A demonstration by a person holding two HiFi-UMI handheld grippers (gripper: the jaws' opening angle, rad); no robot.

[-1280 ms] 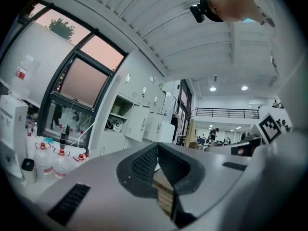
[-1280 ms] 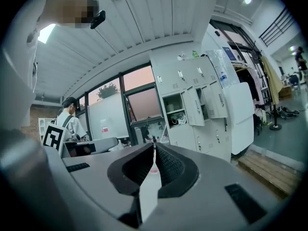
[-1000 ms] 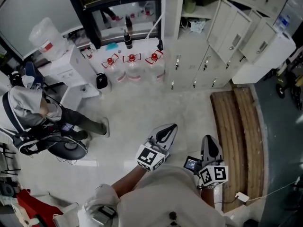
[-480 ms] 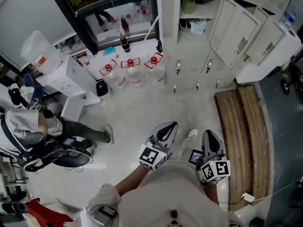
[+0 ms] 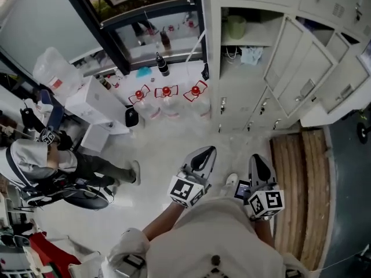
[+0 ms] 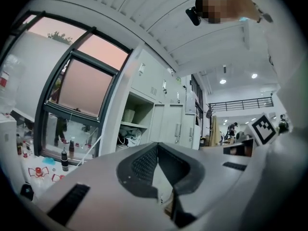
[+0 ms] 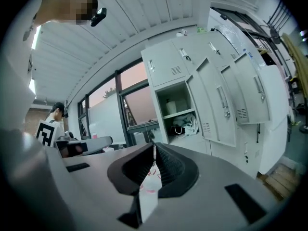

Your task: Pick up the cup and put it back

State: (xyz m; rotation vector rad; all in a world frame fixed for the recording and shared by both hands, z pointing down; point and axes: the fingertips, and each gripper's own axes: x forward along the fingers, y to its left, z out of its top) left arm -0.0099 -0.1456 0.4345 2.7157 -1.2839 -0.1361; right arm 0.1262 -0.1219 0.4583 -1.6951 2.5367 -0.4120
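Note:
A pale green cup (image 5: pixel 236 26) stands on the upper shelf of an open locker compartment (image 5: pixel 246 13), far ahead of both grippers. It also shows in the left gripper view as a small pale cup (image 6: pixel 128 115) and in the right gripper view (image 7: pixel 172 106). My left gripper (image 5: pixel 202 155) and right gripper (image 5: pixel 257 161) are held close to my body, side by side, pointing toward the lockers. Both are shut with nothing between their jaws, as the left gripper (image 6: pixel 157 146) and right gripper (image 7: pixel 154 146) show in their own views.
A cloth bundle with a cable (image 5: pixel 251 55) lies on the shelf under the cup. Open locker doors (image 5: pixel 295 68) jut out at the right. Three red-capped water jugs (image 5: pixel 166 91) and a dark bottle (image 5: pixel 159 62) stand by the window. A seated person (image 5: pixel 40 161) is at the left, wooden planks (image 5: pixel 301 178) at the right.
The view has moved toward the lockers, so the open compartment with the cup looks larger and nearer. Both grippers stay shut in the same place before my body.

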